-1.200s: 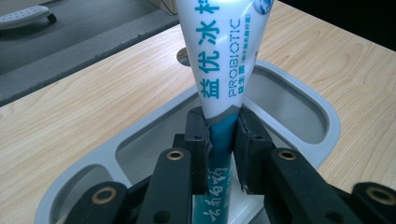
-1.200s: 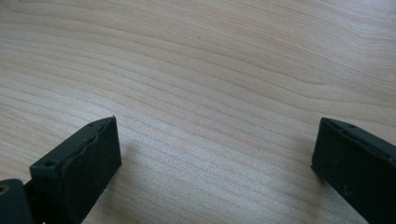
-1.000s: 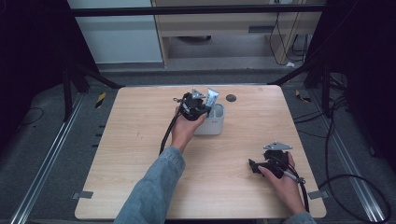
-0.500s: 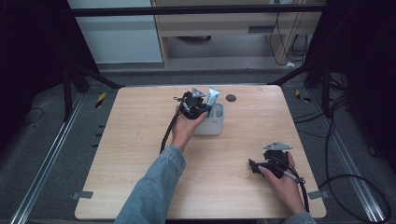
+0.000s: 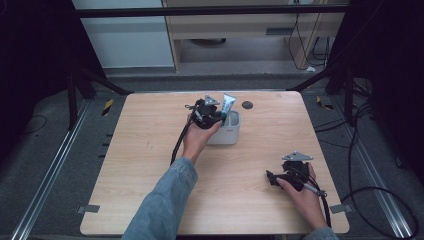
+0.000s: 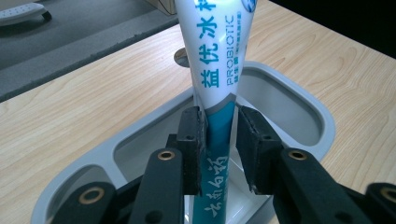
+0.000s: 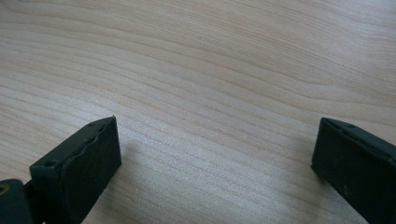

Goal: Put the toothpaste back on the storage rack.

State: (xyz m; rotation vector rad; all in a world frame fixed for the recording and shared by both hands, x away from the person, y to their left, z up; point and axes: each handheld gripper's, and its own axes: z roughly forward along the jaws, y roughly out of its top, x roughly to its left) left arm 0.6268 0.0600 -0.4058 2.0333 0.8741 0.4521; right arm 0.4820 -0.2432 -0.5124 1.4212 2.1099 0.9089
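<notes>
One light wooden bench (image 5: 150,165). Grey oval plastic holder (image 5: 231,134) sits toward 12 o'clock of centre; white-and-teal toothpaste tube (image 6: 219,70) stands upright in it. Left gripper (image 6: 219,140): jaws around tube, slight gap on one side. Right gripper (image 5: 272,178) at 4 o'clock, jaws wide apart over bare wood.

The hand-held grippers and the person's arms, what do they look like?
Each hand-held gripper, left and right, is black with two blocky jaws, brass-ringed screw holes, a grey three-cornered top plate and a trailing black cable. The left arm wears a blue denim sleeve.
</notes>
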